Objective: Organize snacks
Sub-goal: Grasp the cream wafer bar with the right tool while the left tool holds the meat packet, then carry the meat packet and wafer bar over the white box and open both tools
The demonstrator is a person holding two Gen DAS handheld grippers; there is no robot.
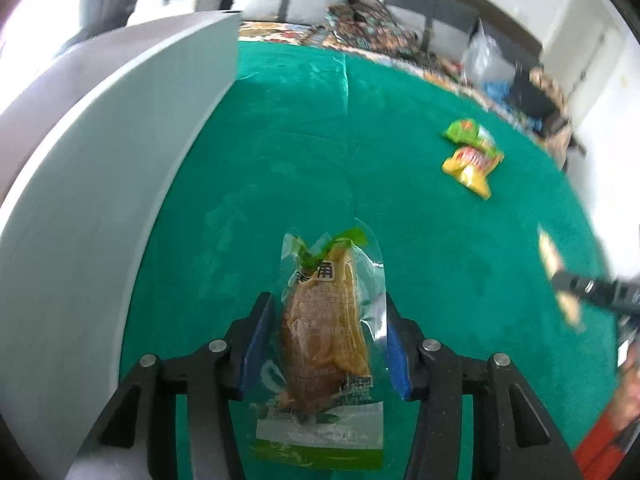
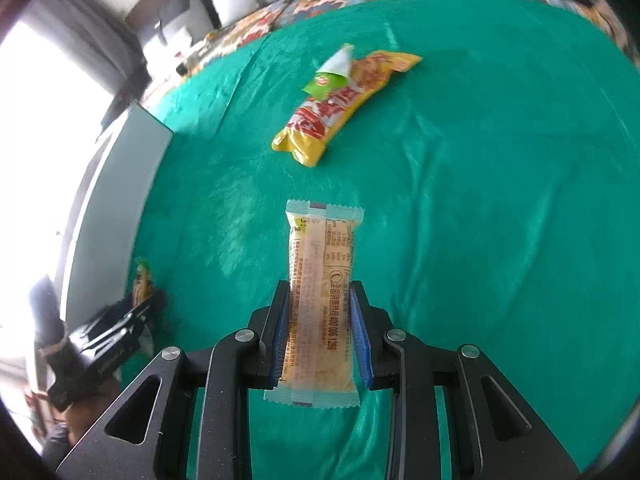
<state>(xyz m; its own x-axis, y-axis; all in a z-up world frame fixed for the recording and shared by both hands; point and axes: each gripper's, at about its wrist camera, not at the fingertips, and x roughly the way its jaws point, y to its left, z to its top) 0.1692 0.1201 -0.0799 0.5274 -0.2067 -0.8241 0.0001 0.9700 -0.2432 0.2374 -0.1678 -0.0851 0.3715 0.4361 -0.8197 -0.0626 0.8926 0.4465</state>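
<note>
Both hand-held grippers (image 1: 326, 344) (image 2: 320, 332) clamped

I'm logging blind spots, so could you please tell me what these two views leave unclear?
- Left wrist view: the grey box interior, hidden by its wall.
- Left wrist view: the right gripper and its load, motion-blurred.
- Right wrist view: the green packet, partly beneath the yellow bag.

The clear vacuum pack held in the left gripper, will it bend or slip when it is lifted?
The vacuum pack probably keeps its shape in the middle, since the brown food inside looks solid. Its thin film edges stick out past the blue pads and would likely flop. The glossy plastic may be slippery, so the left gripper needs firm pressure.
</note>
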